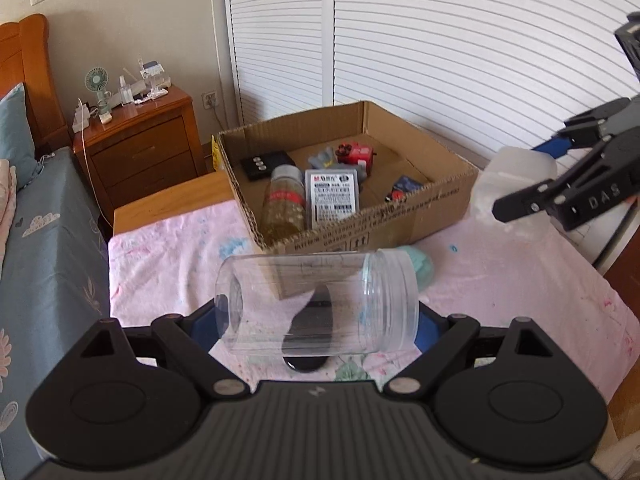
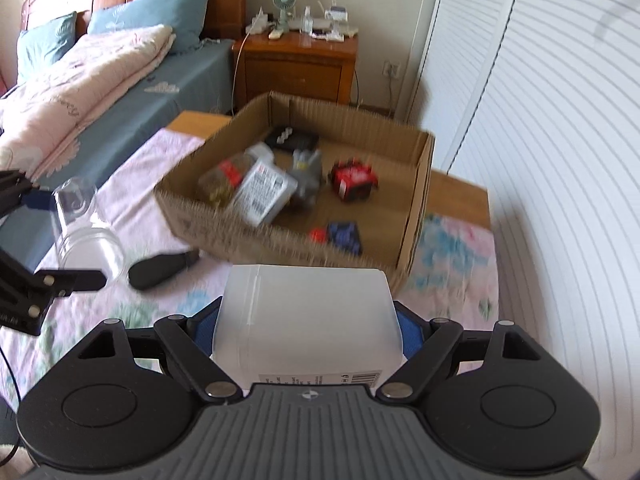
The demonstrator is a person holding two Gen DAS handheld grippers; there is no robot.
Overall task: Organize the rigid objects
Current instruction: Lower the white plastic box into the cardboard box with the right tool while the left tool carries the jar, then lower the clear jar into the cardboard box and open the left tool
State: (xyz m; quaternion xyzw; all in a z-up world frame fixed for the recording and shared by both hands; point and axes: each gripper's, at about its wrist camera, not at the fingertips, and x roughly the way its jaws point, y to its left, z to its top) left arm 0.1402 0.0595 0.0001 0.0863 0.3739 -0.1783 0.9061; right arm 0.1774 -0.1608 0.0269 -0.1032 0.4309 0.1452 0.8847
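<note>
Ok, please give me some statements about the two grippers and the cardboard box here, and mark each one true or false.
1. The left gripper holds a clear jar lying sideways. True.
2. The right gripper is empty. False: it grips a white translucent container.
3. The cardboard box is empty. False: it holds several things, among them a red toy and a bottle with a red label.
4. A black object lies on the pink cloth outside the box. True.
5. The clear jar has its lid on. False: its mouth looks open.

"DAS" on right gripper (image 1: 516,208)
</note>
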